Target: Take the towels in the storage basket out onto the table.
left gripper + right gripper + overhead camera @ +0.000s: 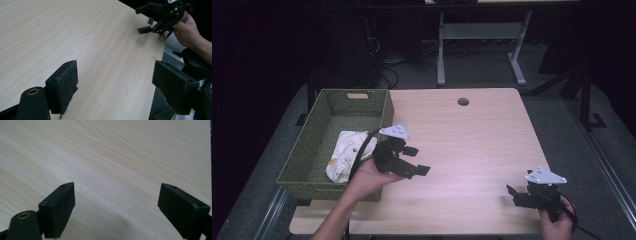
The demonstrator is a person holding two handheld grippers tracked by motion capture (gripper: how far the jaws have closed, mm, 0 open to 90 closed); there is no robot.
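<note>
Left hand-held gripper (416, 160) agape | cloth (347, 154) half-hidden | basket (302, 155)

We are seeing the desk (472, 130) lit brightly from above while the room behind is sinking into dark; near jaws are blurring softly in both gripper views.

No text, label, brand, number or sign can be read anywhere in these pictures. The pale cloth (346, 154) lying in the green basket (309, 150) at the left of the high view carries small coloured marks, but they are too small and blurred to tell whether they are letters or a pattern. The wooden table (472, 140) at the centre of the frame is plain, with only its grain showing.
</note>
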